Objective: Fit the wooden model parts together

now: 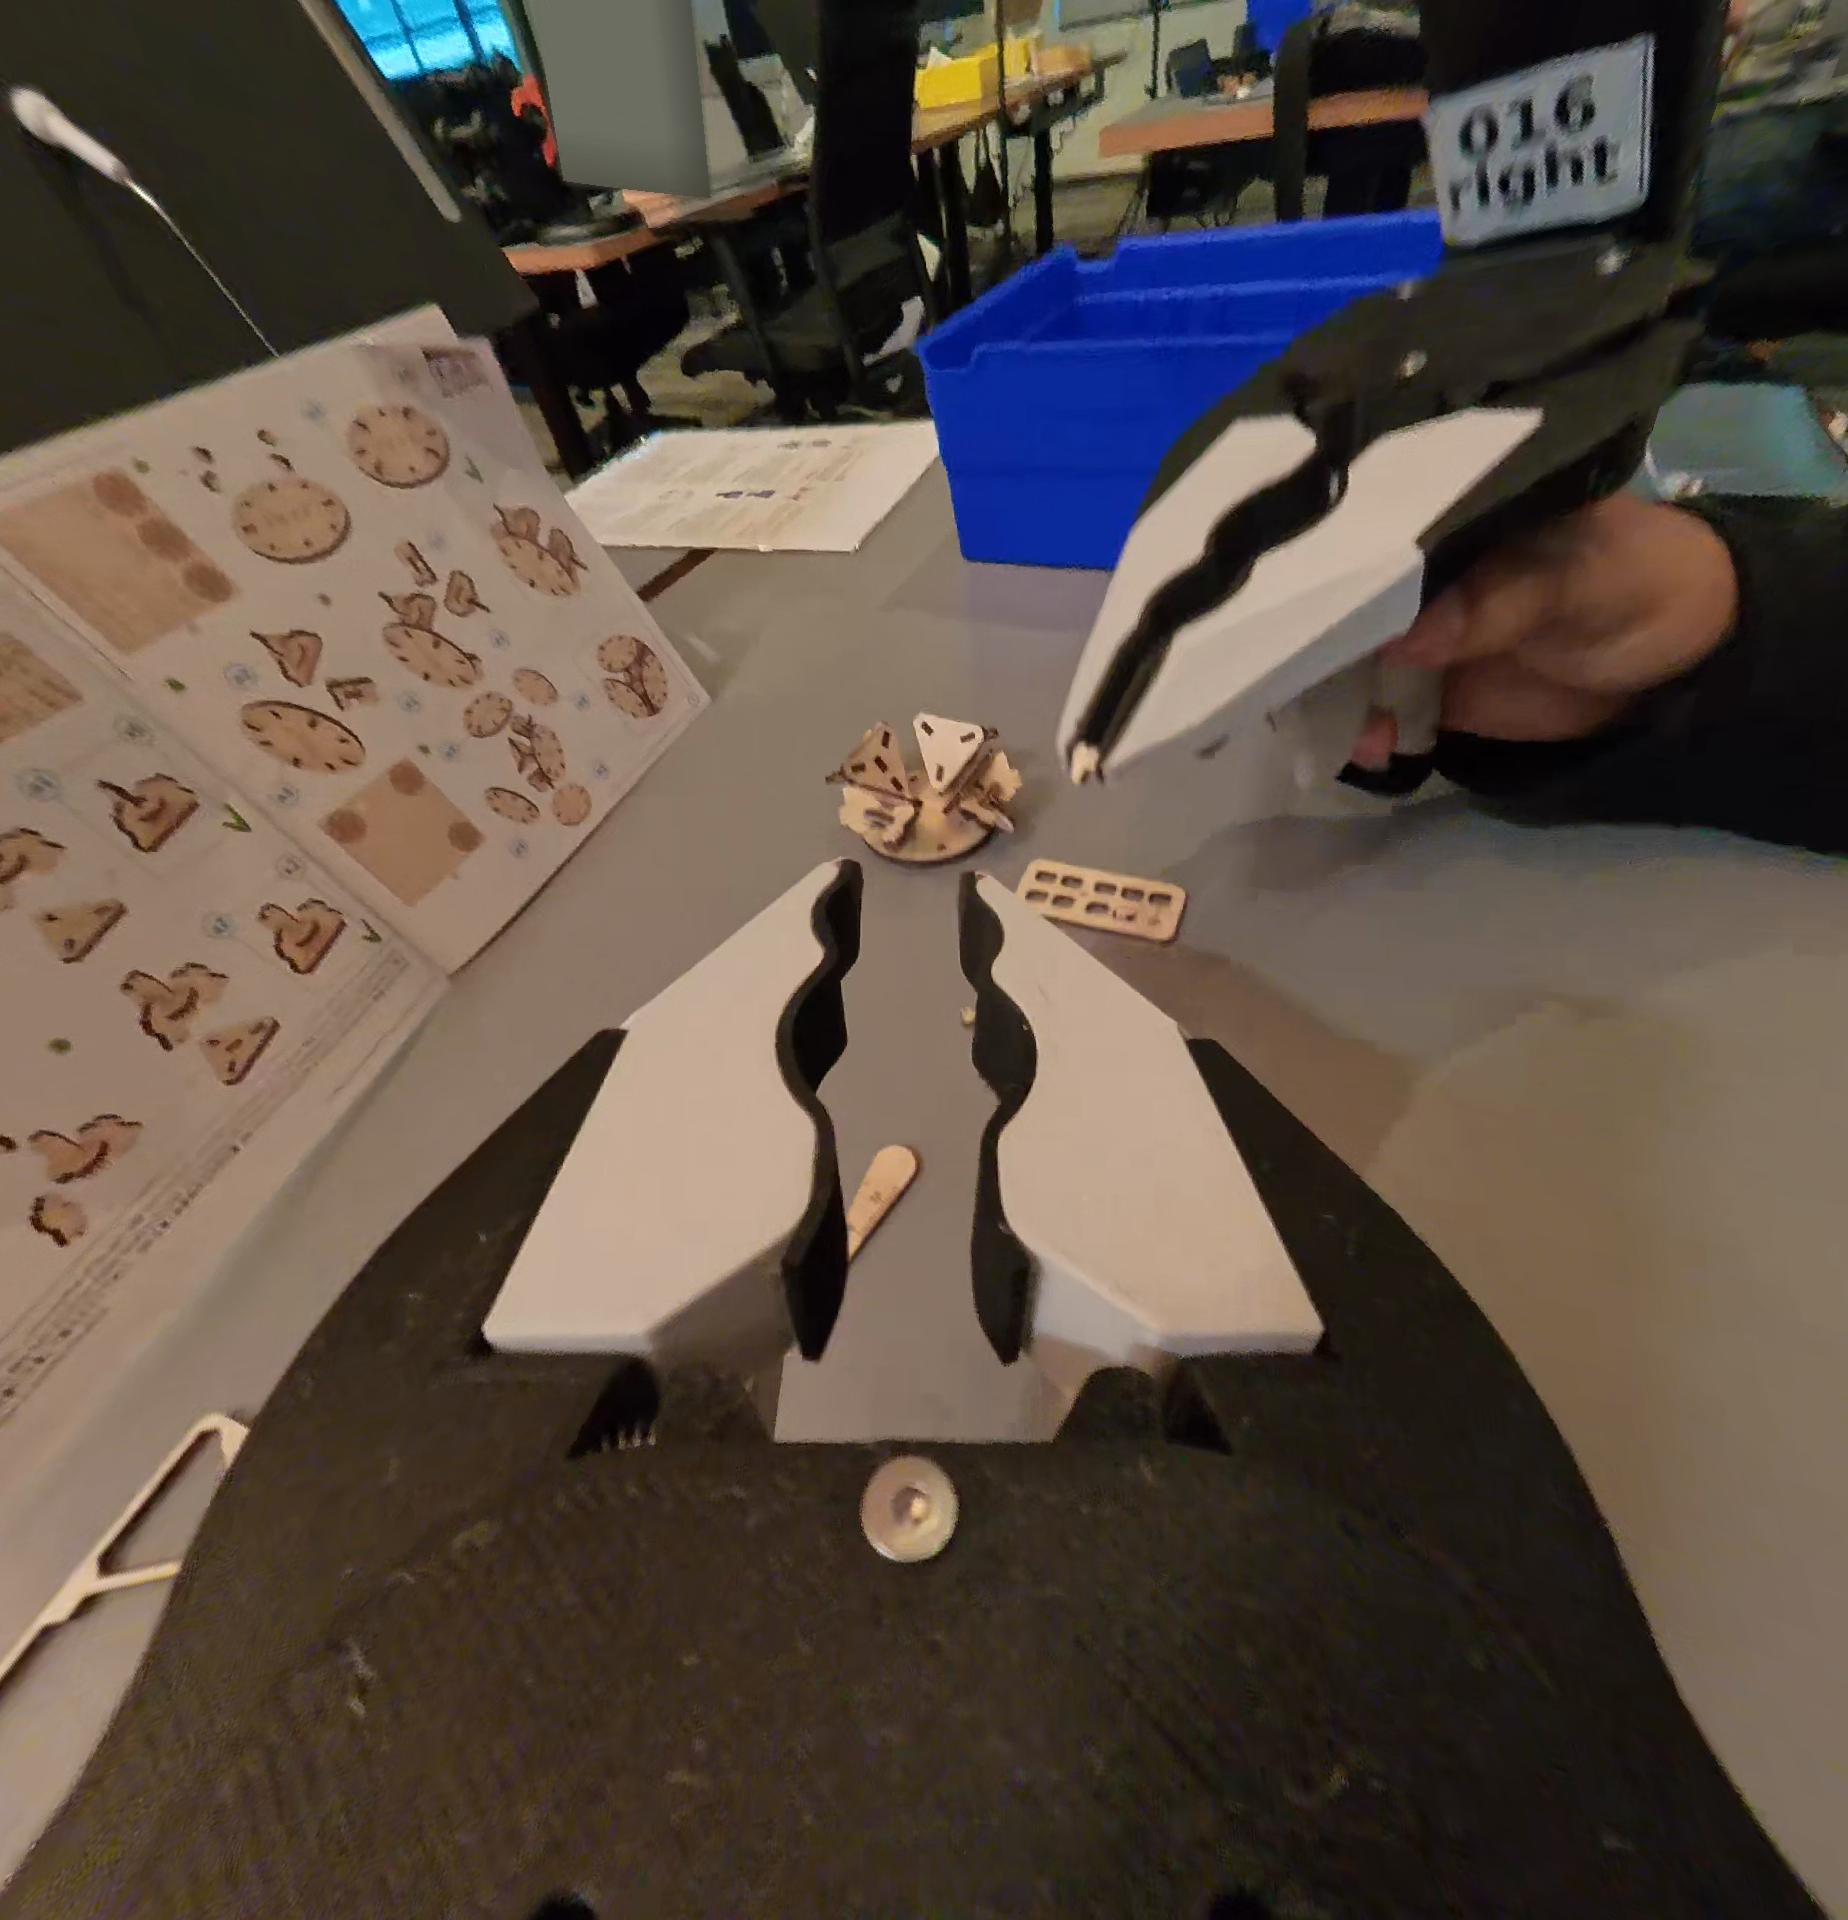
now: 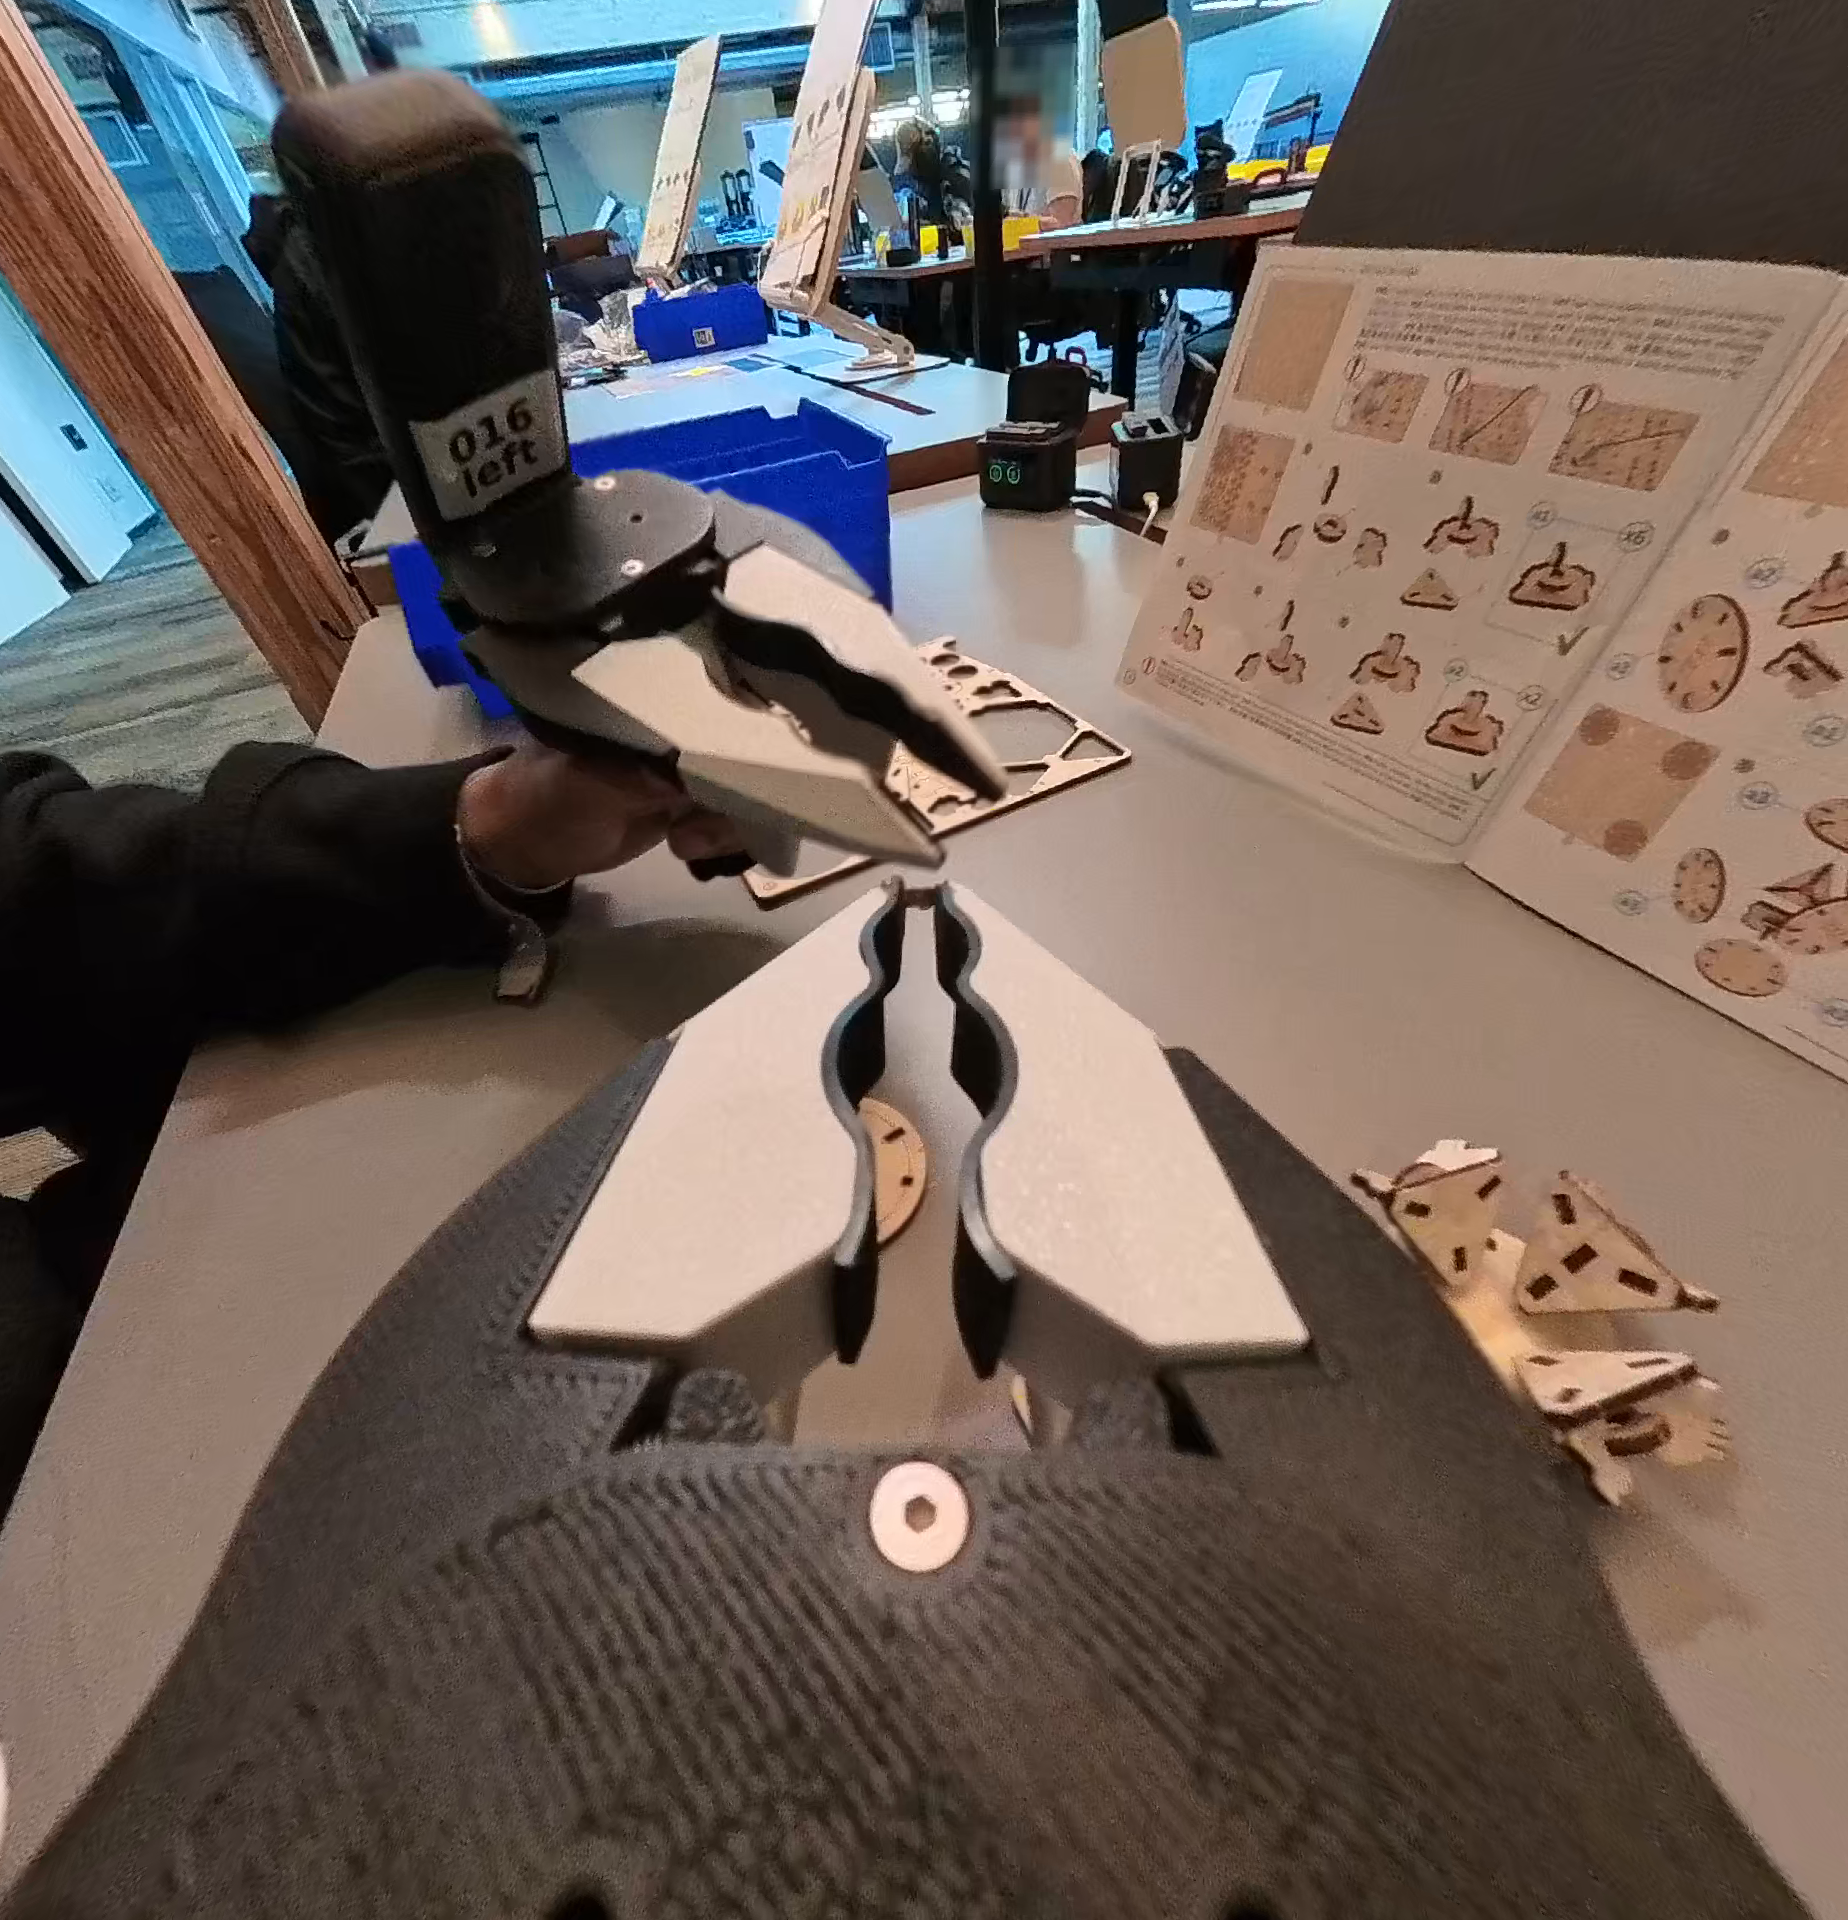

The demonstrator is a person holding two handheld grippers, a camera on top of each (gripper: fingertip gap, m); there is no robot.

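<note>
Grey table [image 1: 1522, 1143] | right tongs [image 1: 1084, 767] pinch tiny pale piece (blurred)

Each gripper [image 1: 909, 883] has pale grey wedge fingers [image 1: 691, 1122] lined with wavy black pads, on a textured black base with a silver screw [image 1: 907, 1507]. White labels [image 2: 489, 447] mark the black handles; black sleeves [image 2: 224, 883] cover both arms.

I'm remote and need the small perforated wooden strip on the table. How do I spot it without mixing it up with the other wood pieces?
Start at the open instruction booklet propped on the grey table, then move right to the round wooden model ahead of the open left gripper. The strip lies just right of that gripper's right fingertip: flat, rounded-cornered, with two rows of small slots, unlike the upright model.
</note>
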